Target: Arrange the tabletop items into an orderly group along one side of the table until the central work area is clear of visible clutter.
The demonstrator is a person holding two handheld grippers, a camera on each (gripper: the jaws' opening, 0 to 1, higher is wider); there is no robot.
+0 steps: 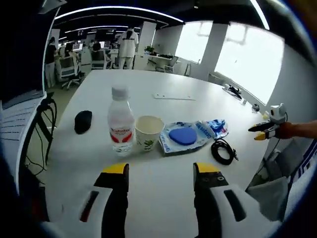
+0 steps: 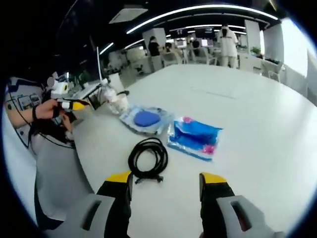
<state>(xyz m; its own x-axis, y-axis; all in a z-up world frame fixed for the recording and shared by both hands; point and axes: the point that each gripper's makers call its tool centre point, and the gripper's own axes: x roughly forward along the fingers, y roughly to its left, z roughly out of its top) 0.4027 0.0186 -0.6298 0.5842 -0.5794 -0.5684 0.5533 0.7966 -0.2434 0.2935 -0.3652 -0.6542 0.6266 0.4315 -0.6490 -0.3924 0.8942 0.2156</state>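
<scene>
The white worktop (image 1: 163, 196) carries every item, in an open office with people standing at desks in the background.

Left hand-held gripper (image 1: 161, 171): both yellow-tipped jaws stand apart over bare worktop, with nothing between them. Right hand-held gripper (image 2: 166, 177): jaws likewise apart and holding nothing; the coiled cable lies just ahead of its left jaw tip.

Items, largest to smallest:

1. Clear packet holding a blue pad (image 1: 182, 137): lies flat in the left gripper view, just to the right of the paper cup. In the right gripper view it lies beyond the coiled cable, near the bottle.
2. Blue snack wrapper (image 2: 194, 138): lies flat in the right gripper view, just beside the coiled cable and apart from it. In the left gripper view it appears crumpled at the far edge of the clear packet.
3. Water bottle (image 1: 121, 122): upright, white cap on, red label, standing just beside the paper cup.
4. Coiled cable (image 2: 148, 158): black, looped loosely on the worktop close to its edge.
5. Paper cup (image 1: 149, 132): upright, open top, green print on the wall.
6. Computer mouse (image 1: 83, 121): black, left of the bottle and apart from it.
</scene>
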